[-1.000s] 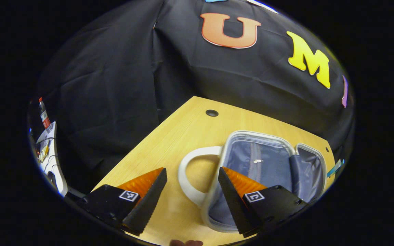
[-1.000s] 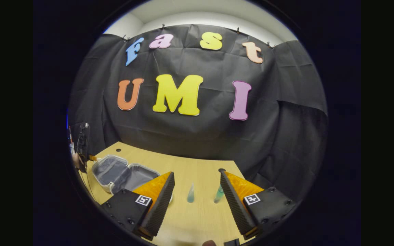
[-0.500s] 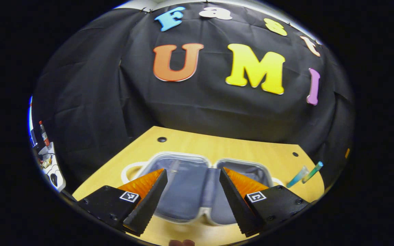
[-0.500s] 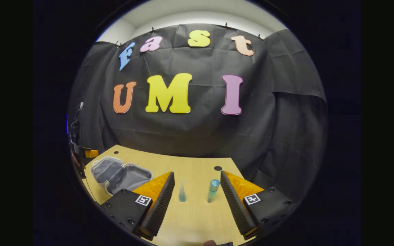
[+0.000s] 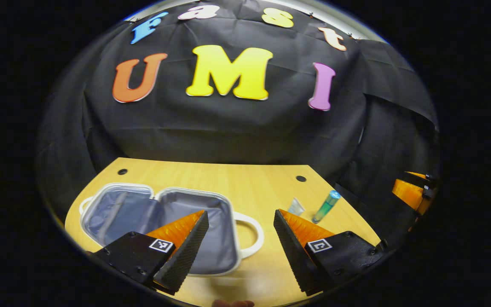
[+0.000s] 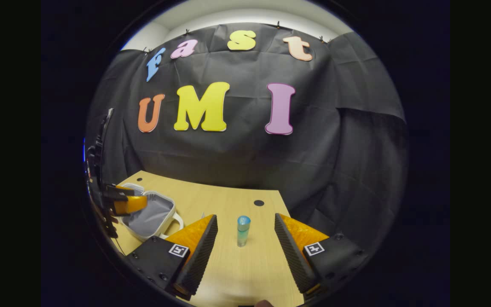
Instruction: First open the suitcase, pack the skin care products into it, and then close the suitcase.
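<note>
Beside open suitcase [image 5: 160,221]: 2 bottles [image 5: 326,206].

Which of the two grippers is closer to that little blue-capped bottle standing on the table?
Right. The right gripper is lined up with the blue-capped bottle, which stands just ahead between its open fingers. The left gripper is over by the open suitcase.

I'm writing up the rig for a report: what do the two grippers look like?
Each gripper, left and right, has two wedge-shaped fingers with ridged inner faces, mounted on black blocks. Each block carries a small square black-and-white marker and visible screws.
</note>
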Available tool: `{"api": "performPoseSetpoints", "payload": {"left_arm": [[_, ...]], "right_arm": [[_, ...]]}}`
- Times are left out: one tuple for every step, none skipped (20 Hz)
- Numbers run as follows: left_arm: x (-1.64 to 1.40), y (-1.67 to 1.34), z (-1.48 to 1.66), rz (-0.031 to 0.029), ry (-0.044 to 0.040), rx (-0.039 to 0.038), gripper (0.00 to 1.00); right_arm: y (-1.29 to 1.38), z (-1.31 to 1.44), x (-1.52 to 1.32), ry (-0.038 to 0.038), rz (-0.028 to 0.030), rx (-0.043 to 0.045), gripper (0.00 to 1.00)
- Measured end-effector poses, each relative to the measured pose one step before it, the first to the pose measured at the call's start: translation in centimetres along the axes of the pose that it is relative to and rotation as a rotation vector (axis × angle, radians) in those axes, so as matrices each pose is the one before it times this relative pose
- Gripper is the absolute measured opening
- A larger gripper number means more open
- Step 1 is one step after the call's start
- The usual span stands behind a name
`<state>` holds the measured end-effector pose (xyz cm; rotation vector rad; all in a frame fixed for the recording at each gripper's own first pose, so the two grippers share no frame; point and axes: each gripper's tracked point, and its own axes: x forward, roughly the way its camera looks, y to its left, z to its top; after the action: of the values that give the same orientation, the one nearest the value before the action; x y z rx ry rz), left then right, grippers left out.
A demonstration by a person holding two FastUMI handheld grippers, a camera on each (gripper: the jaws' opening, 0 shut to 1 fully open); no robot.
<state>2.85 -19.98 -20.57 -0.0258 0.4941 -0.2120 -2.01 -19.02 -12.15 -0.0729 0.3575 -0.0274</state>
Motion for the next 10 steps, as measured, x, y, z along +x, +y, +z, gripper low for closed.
{"api": "performPoseSetpoints", "payload": {"left_arm": [[0.933,-2.118,-0.632,-0.02506,0.01558,0.01394,0.98],[0.966,-1.606,-0.696,-0.01985,0.00909,0.01131,0.98],[1.124,-1.263,-0.563,-0.01092,0.00202,0.01119,0.98],[1.075,-1.017,-0.641,-0.00086,0.00348,0.01110,0.98],[1.305,-0.836,-0.571,0.00679,0.00257,0.00585,0.98],[1.298,-0.707,-0.711,0.00640,0.00591,0.00108,0.98],[1.487,-0.561,-0.602,0.00963,0.00323,0.00390,0.98],[1.430,-0.323,-0.837,0.00764,0.01638,-0.00112,0.98],[1.347,-0.339,-0.933,0.00708,0.01744,-0.01140,0.99],[1.199,-0.167,-0.892,0.00934,0.02191,-0.01400,0.99]], "right_arm": [[-0.734,-0.602,-0.059,0.01735,-0.00539,0.00317,0.80],[-1.112,-0.207,-0.165,0.00492,-0.01702,0.00695,0.80],[-0.751,-0.202,-0.055,0.00355,-0.00670,0.00754,0.80],[-0.810,-0.270,0.105,0.00799,-0.01033,0.00037,0.80],[-0.887,-0.546,0.228,0.01524,-0.01719,-0.00427,0.79],[-0.632,-0.457,0.183,0.01305,-0.00286,-0.00114,0.80],[-0.655,-0.377,-0.102,0.01351,-0.00024,0.00194,0.80],[-0.789,-0.260,0.043,0.00885,-0.00537,-0.00282,0.80],[-0.745,-0.328,0.133,0.00970,-0.00511,-0.00551,0.79],[-0.735,-0.313,0.123,0.00971,-0.00774,-0.00367,0.79]]}}
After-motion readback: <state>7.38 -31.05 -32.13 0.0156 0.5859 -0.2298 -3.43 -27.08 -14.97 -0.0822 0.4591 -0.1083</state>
